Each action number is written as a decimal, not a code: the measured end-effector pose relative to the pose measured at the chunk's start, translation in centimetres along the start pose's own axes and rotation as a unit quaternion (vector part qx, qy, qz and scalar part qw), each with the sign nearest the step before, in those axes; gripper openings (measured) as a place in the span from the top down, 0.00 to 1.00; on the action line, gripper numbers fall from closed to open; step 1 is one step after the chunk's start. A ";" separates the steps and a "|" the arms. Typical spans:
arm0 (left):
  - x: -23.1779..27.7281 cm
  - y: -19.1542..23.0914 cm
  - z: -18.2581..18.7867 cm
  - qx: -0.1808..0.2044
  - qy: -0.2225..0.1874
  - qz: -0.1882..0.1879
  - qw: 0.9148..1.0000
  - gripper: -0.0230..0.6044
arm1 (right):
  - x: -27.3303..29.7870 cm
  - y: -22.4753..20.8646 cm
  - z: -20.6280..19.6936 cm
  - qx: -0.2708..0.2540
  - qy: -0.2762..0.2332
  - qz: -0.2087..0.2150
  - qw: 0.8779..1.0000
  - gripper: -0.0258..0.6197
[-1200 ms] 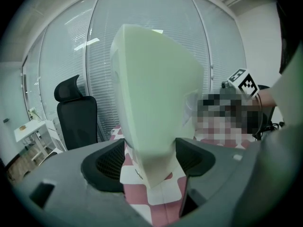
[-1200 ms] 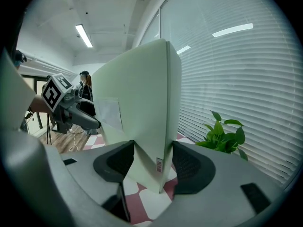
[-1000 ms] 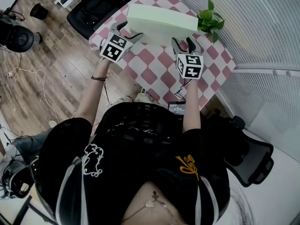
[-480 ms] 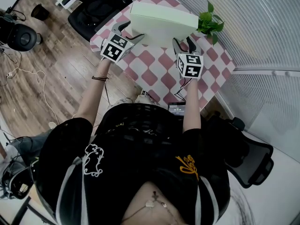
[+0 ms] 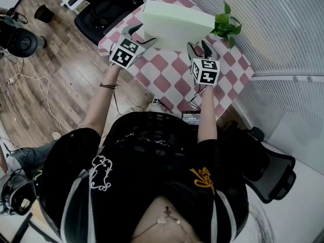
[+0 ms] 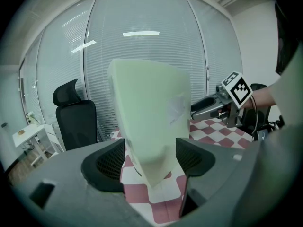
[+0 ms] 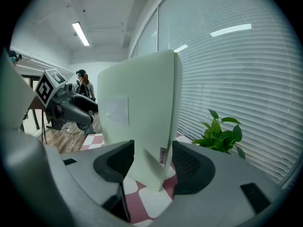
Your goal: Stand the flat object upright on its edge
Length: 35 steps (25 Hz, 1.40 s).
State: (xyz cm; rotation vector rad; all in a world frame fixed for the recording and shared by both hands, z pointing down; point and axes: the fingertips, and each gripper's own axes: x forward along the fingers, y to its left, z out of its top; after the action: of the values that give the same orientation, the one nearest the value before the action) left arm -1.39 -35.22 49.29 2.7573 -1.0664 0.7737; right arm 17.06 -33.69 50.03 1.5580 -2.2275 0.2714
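Two hand-held grippers, jaws clamped on tilted pale box

A pink-and-white checkered table carries a pale green slab at 12 o'clock and a leafy plant at 2 o'clock.

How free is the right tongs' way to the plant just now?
Probably not free: the right tongs are clamped on the pale green panel, though the plant stands close beside, with nothing between.
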 end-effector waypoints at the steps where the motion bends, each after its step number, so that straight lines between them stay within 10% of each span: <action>1: -0.2 -0.1 0.0 0.000 0.000 0.000 1.000 0.43 | -0.1 0.0 0.0 0.001 0.001 -0.001 1.000 0.57; 26: -11.3 -9.1 -2.6 -0.031 -0.059 -0.045 0.997 0.44 | -9.8 12.0 0.6 0.050 -0.060 0.025 0.997 0.61; 35: -18.4 -10.9 -6.6 -0.058 -0.086 -0.044 0.994 0.74 | -14.0 19.9 -0.9 0.047 -0.065 0.032 0.996 0.70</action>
State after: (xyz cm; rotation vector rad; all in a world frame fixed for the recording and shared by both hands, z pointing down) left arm -8.64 -14.14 47.21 2.7906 -0.9732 0.4547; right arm 2.85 -14.35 46.20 1.5953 -2.3987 0.3052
